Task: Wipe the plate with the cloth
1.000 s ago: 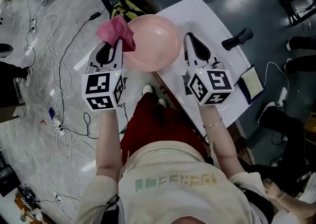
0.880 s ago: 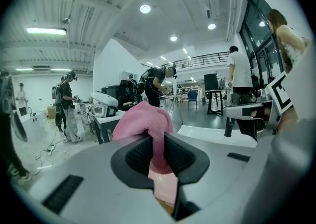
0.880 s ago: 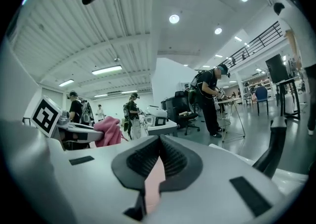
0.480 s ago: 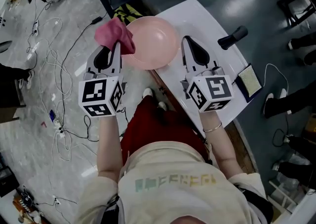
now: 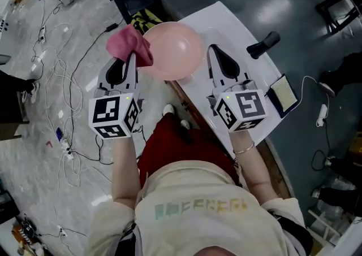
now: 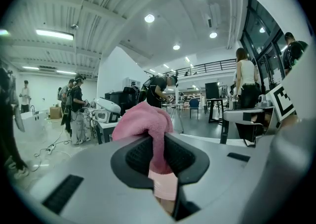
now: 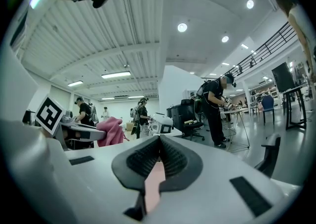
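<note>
A pink plate (image 5: pixel 172 48) is held up off the white table (image 5: pixel 249 29) between the two grippers. My right gripper (image 5: pixel 214 54) is shut on its right rim; in the right gripper view the rim is a pale pink strip (image 7: pixel 154 183) between the pads of that gripper (image 7: pixel 159 156). My left gripper (image 5: pixel 131 56) is shut on the pink cloth (image 5: pixel 129 44), which bunches at the plate's left edge. In the left gripper view the cloth (image 6: pixel 143 121) bulges above this gripper (image 6: pixel 160 158). A paler pink strip lies under it; whether that is the plate's rim is unclear.
On the table lie a black handle-like object (image 5: pixel 263 43) and a small tablet (image 5: pixel 283 94) near its right edge. Cables (image 5: pixel 56 63) trail over the floor at left, and a yellow-and-black bag (image 5: pixel 144 18) sits behind the plate. Several people stand at benches in the room.
Both grippers keep their hold. The plate, the cloth and both grippers have hardly moved; the left gripper has sunk slightly in the view.
</note>
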Motion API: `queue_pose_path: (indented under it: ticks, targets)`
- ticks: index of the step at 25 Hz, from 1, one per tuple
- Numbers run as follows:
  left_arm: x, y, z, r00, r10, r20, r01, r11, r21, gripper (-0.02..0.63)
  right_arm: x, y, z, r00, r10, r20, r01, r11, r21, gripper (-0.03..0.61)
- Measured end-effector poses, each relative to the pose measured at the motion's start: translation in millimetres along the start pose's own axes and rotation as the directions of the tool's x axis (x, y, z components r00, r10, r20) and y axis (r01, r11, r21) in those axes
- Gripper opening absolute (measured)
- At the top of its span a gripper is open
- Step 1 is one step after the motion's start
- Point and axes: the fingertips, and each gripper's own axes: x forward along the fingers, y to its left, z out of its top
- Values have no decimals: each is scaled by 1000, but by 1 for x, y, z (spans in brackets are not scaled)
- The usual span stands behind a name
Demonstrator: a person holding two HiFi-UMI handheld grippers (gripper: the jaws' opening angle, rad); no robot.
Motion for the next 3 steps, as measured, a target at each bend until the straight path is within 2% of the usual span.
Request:
queue_pose_path:
  ticks: [3]
  targets:
    - [0,-4,5,1000,1,7,-1,1000,2,66,-3,-4,8,1000,1,15,0,1000,-2,37]
